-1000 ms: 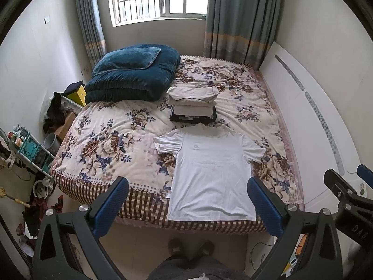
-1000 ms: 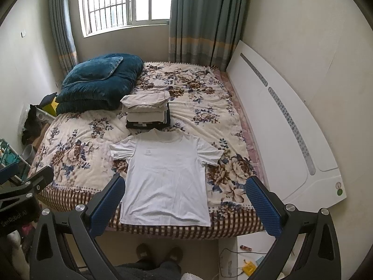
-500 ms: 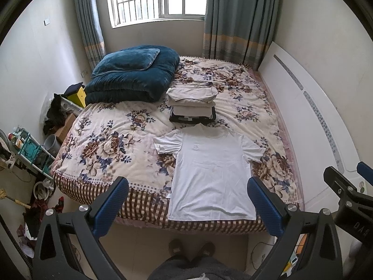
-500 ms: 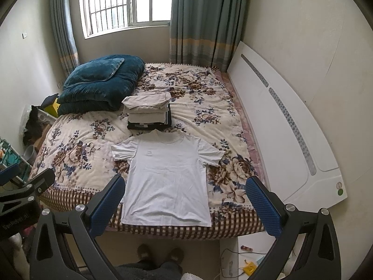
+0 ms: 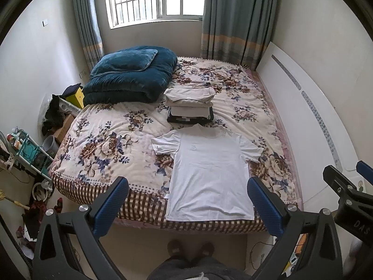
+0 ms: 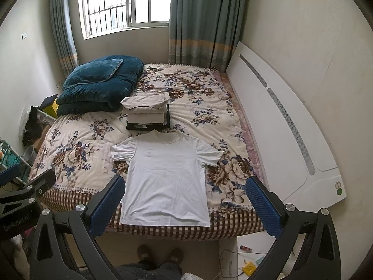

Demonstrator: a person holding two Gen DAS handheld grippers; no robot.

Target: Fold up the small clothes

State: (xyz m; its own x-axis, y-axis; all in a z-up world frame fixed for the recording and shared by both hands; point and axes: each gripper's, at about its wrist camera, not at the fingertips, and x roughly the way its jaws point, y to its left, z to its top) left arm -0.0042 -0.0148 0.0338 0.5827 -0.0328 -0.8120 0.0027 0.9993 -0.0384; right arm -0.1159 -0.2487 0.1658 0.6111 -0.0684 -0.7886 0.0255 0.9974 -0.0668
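A white t-shirt [image 5: 209, 170] [image 6: 166, 175] lies spread flat, face up, at the near edge of the floral bed, collar away from me, hem over the checked border. Behind its collar stands a stack of folded clothes [image 5: 190, 105] [image 6: 146, 112], pale pieces on a dark one. My left gripper [image 5: 187, 191] hangs open high above the near bed edge, holding nothing. My right gripper [image 6: 184, 190] is open too, empty, at about the same height. Each gripper shows at the edge of the other's view.
A folded dark teal duvet with a pillow [image 5: 130, 74] fills the bed's far left. A white headboard panel [image 5: 310, 121] leans along the right wall. Clutter and a rack [image 5: 28, 149] crowd the floor at left. A person's slippered feet [image 5: 191, 248] stand at the bed's foot.
Almost nothing differs: both views have drifted very slightly, and the shirt and the stack lie as before. Both grippers stay open.
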